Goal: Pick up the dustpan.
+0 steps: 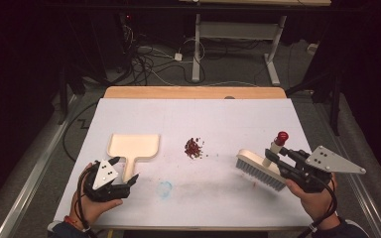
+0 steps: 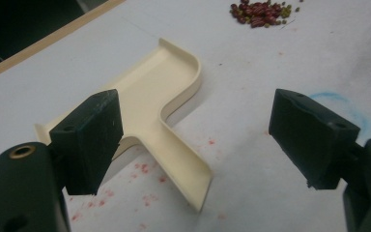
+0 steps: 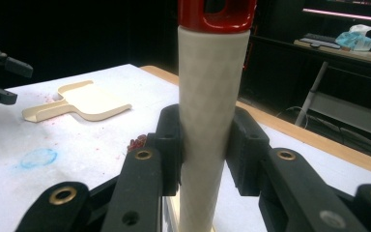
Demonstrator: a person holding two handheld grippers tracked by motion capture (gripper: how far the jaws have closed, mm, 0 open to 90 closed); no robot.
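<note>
The right tool [image 1: 274, 157] clamps the brush [image 1: 261, 169] by its handle, ready to sweep the beans [image 1: 193, 147], while the left tool [image 2: 193, 140], jaws wide, straddles the dustpan [image 2: 164, 108] handle to grab it.

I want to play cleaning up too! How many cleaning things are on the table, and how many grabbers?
Dustpans: 1, the cream dustpan
Brushes: 1, the brush
Bean piles: 1, the pile of beans
Grabbers: 2, the left gripper and the right gripper
Total: 5
</note>
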